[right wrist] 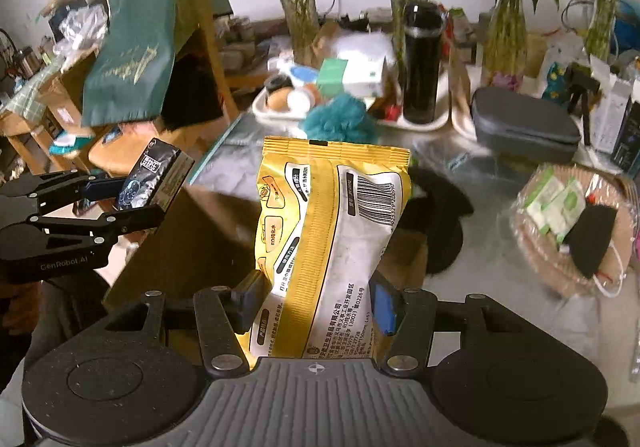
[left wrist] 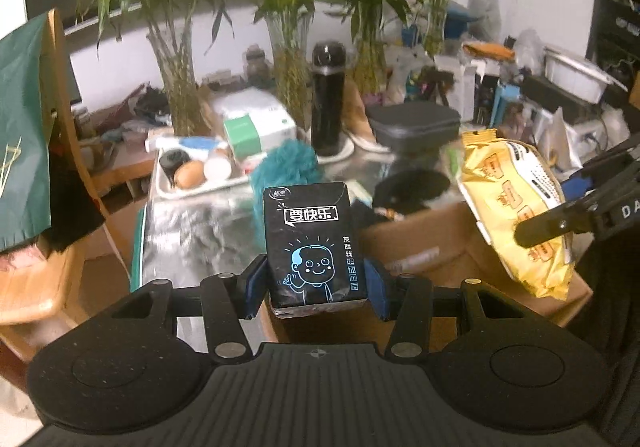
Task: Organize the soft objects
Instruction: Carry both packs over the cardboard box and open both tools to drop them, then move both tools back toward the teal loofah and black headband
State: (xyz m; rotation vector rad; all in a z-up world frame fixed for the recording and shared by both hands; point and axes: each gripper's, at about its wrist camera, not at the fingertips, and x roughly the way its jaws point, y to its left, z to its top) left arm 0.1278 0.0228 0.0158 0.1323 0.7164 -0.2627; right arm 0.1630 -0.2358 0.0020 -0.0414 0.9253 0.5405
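Left wrist view. A black tissue pack (left wrist: pixel 314 243) printed with a blue cartoon figure is held upright between the fingers (left wrist: pixel 256 287) of the left gripper (left wrist: pixel 316 293), the blue pads pressed against both of its sides. It is carried above the near edge of the desk (left wrist: pixel 200 223) and beside an open cardboard box (left wrist: pixel 432 243). A yellow wet-wipe packet (left wrist: pixel 516 215) is seen at right, grasped by the right gripper (left wrist: pixel 560 225). Farther back, a teal fluffy item (left wrist: pixel 284 167), a white tray (left wrist: pixel 168 189) with an egg (left wrist: pixel 188 173), and a black flask (left wrist: pixel 328 99) are noted.

Right wrist view. The yellow wet-wipe packet (right wrist: pixel 332 239) is clamped between the fingers (right wrist: pixel 386 307) of the right gripper (right wrist: pixel 316 305), standing upright, its top seal uppermost. The left gripper (right wrist: pixel 136 199) with the black tissue pack (right wrist: pixel 158 179) is seen at left. A woven basket (right wrist: pixel 576 271) holding small packets rests on the desk (right wrist: pixel 488 259) at right.
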